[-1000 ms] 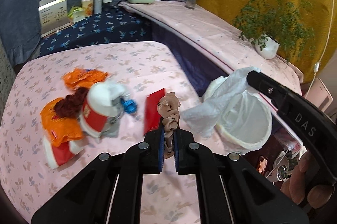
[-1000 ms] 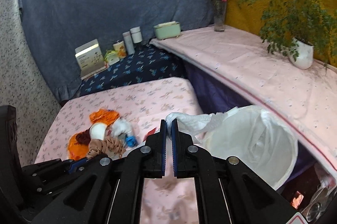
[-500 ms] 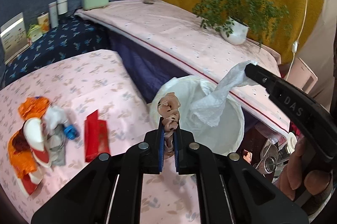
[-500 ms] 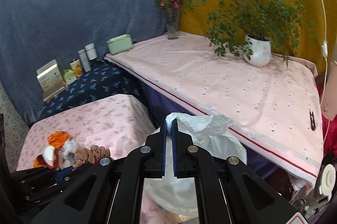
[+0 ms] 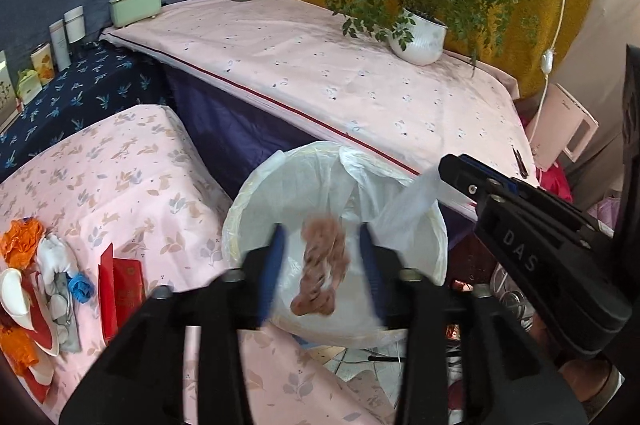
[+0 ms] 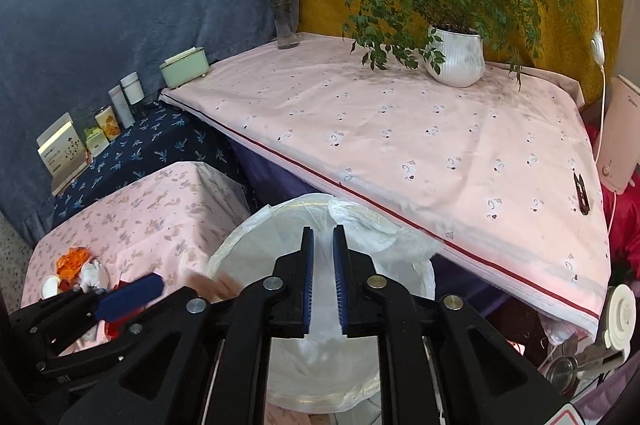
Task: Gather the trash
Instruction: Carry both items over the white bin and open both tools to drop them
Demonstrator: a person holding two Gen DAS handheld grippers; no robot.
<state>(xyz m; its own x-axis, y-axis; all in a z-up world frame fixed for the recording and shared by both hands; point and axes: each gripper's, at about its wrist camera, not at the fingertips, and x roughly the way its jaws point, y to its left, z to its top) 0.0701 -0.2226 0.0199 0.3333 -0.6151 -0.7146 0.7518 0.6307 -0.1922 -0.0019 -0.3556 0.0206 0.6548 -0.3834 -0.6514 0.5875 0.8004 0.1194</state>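
Left gripper (image 5: pixel 320 249) spread wide over the lined bin (image 5: pixel 256 193), brown scrap (image 5: pixel 320 265) loose between its fingers above the opening, while at three o'clock the right gripper (image 6: pixel 323 281), parted with nothing visibly pinched, waits over the liner (image 6: pixel 384 241).

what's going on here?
Trash pickup by a person with two handheld claws. The left claw is open over the lined bin, and a brown scrap hangs blurred between its fingers, apparently dropping in. The right claw is open at the liner. More trash waits on the pink table.
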